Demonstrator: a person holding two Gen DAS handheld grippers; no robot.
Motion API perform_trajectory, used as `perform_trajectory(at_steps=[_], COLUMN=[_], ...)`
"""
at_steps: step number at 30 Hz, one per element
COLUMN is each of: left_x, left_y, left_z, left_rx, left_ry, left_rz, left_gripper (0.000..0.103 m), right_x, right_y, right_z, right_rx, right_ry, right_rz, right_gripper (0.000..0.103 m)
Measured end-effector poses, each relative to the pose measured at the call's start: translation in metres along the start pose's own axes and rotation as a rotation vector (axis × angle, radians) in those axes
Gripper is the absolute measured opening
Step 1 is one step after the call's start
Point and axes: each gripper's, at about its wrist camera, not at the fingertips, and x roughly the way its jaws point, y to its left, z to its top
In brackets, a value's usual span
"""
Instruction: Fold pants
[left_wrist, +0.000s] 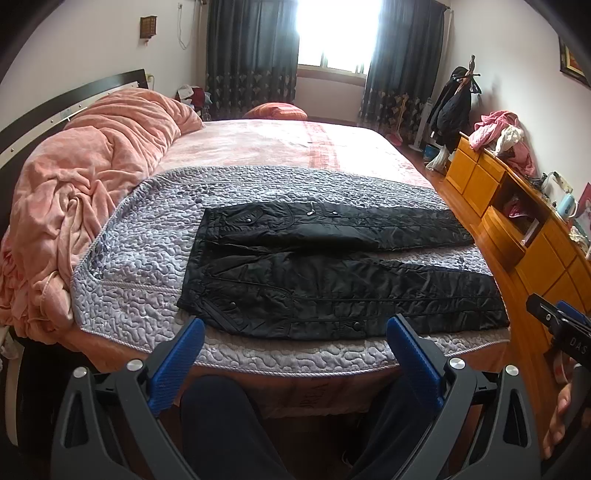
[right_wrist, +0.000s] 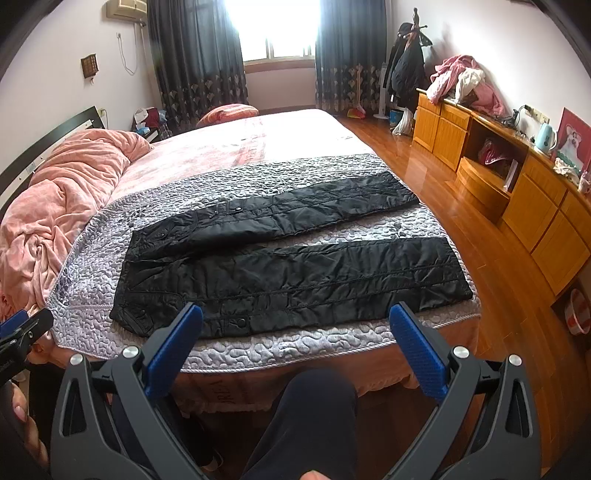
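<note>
Black quilted pants (left_wrist: 332, 266) lie flat on the grey quilted cover (left_wrist: 147, 236) at the foot of the bed, waistband to the left, both legs spread apart and pointing right. They also show in the right wrist view (right_wrist: 288, 266). My left gripper (left_wrist: 295, 328) is open and empty, held off the bed's near edge just short of the near leg. My right gripper (right_wrist: 295, 317) is open and empty, also off the near edge in front of the near leg. The right gripper's body shows at the right edge of the left wrist view (left_wrist: 557, 325).
A rumpled pink blanket (left_wrist: 81, 177) is piled at the left by the headboard. A wooden cabinet (right_wrist: 517, 184) with clothes on top runs along the right wall across a strip of wood floor (right_wrist: 424, 162). The person's dark-clad legs (right_wrist: 310, 424) are below the grippers.
</note>
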Motion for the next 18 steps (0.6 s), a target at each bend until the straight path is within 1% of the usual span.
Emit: perform_trajectory(at_steps=[4, 18], left_x=[0.0002, 0.0001], left_y=[0.0002, 0.0014], left_z=[0.0003, 0.0014], left_rx=[0.000, -0.003], left_ry=[0.000, 0.003], left_rz=[-0.001, 0.003], left_gripper=[0.099, 0.099], right_x=[0.0025, 0.0045], right_y=[0.0020, 0.0023], right_z=[-0.0046, -0.0050], right_rx=[0.002, 0.001], right_ry=[0.001, 0.003], right_rz=[-0.004, -0.005], right_gripper=[0.101, 0.101])
